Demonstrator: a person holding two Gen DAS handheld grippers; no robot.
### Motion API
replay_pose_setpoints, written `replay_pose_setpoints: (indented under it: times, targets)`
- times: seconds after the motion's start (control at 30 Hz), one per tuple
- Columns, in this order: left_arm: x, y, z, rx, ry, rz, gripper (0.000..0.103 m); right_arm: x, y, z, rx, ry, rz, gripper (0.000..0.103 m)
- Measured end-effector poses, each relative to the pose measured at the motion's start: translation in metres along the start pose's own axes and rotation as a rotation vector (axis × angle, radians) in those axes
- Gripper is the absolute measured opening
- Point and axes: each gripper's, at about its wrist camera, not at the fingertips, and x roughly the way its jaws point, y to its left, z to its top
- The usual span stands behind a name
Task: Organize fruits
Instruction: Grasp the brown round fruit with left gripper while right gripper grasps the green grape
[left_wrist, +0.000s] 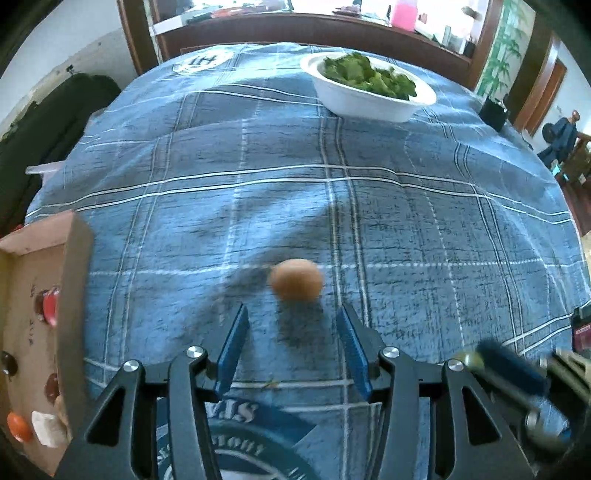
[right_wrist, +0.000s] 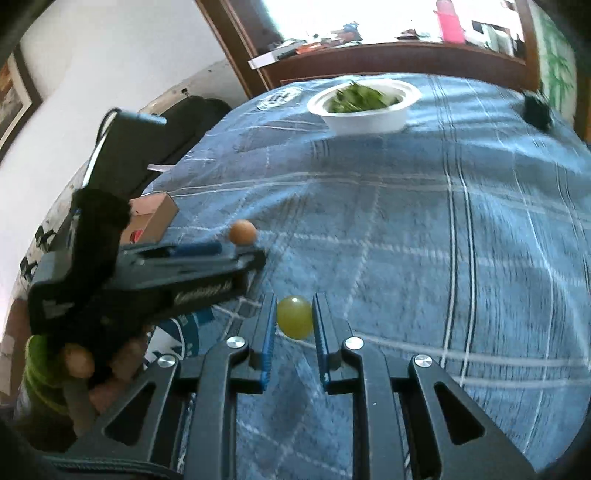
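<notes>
A brown oval fruit (left_wrist: 295, 278) lies on the blue checked cloth (left_wrist: 406, 229), just ahead of my left gripper (left_wrist: 293, 314). That gripper is open, its blue pads wide apart, with nothing between them. My right gripper (right_wrist: 294, 308) is shut on a green grape (right_wrist: 294, 317), pinched between its two blue pads. In the right wrist view the brown fruit (right_wrist: 242, 232) sits just beyond the tip of the left gripper, which enters from the left. A cardboard box (left_wrist: 74, 258) at the left edge holds several small red, dark and orange fruits.
A white bowl of green leaves (left_wrist: 369, 99) stands at the far side of the table. A small black object (right_wrist: 535, 107) sits at the far right edge. A hand (right_wrist: 79, 363) with a green sleeve holds the left gripper. Dark bags lie beyond the table's left edge.
</notes>
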Motion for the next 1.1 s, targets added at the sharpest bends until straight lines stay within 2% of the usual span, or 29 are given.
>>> replay_pose_setpoints:
  times: [0.07, 0.17, 0.23, 0.47, 0.53, 0.57, 0.6, 0.73, 0.77, 0.8, 0.83, 0.87, 0.9, 0.93, 0.97, 1.1]
  targets:
    - [0.001, -0.003, 0.001, -0.003, -0.010, 0.005, 0.050, -0.001, -0.003, -0.004, 0.011, 0.005, 0.001, 0.021]
    - [0.001, 0.002, 0.004, -0.026, -0.011, -0.024, 0.041, -0.004, -0.003, -0.009, 0.023, 0.001, 0.005, 0.021]
    - [0.000, 0.008, 0.005, -0.041, -0.015, -0.052, 0.027, -0.009, -0.002, -0.011, 0.026, -0.011, 0.003, 0.021]
    - [-0.002, 0.018, 0.003, -0.069, -0.017, -0.139, 0.028, -0.022, 0.003, -0.015, 0.032, -0.039, 0.020, 0.021]
    - [-0.002, 0.019, 0.002, -0.078, -0.008, -0.177, 0.045, -0.023, 0.004, -0.017, 0.032, -0.039, 0.026, 0.021]
    - [-0.002, 0.021, 0.003, -0.089, -0.007, -0.211, 0.064, -0.022, 0.004, -0.018, 0.031, -0.039, 0.029, 0.021]
    - [-0.003, 0.022, 0.003, -0.097, -0.012, -0.220, 0.077, -0.023, 0.004, -0.019, 0.032, -0.041, 0.033, 0.021]
    - [-0.002, 0.019, 0.006, -0.086, -0.037, -0.184, 0.077, -0.022, 0.003, -0.020, 0.039, -0.047, 0.051, 0.021]
    - [0.000, 0.017, 0.007, -0.081, -0.034, -0.175, 0.076, -0.022, 0.003, -0.021, 0.041, -0.047, 0.058, 0.021]
    - [0.003, 0.015, 0.007, -0.070, -0.033, -0.152, 0.064, -0.022, 0.003, -0.021, 0.041, -0.047, 0.059, 0.021]
    - [0.004, 0.012, 0.007, -0.053, -0.033, -0.122, 0.057, -0.022, 0.003, -0.021, 0.042, -0.048, 0.060, 0.021]
    - [0.004, 0.008, 0.005, -0.027, -0.047, -0.079, 0.044, -0.023, 0.003, -0.020, 0.043, -0.048, 0.062, 0.021]
    - [0.004, 0.005, 0.003, 0.001, -0.052, -0.044, 0.039, -0.023, 0.002, -0.020, 0.043, -0.049, 0.062, 0.021]
    - [0.003, 0.005, 0.001, 0.014, -0.058, -0.041, 0.035, -0.025, 0.002, -0.020, 0.043, -0.051, 0.061, 0.021]
    - [0.001, 0.007, -0.001, 0.019, -0.063, -0.052, 0.027, -0.026, 0.001, -0.020, 0.042, -0.055, 0.061, 0.021]
    - [-0.007, 0.015, -0.012, 0.017, -0.064, -0.065, 0.027, -0.029, 0.004, -0.017, 0.040, -0.066, 0.062, 0.021]
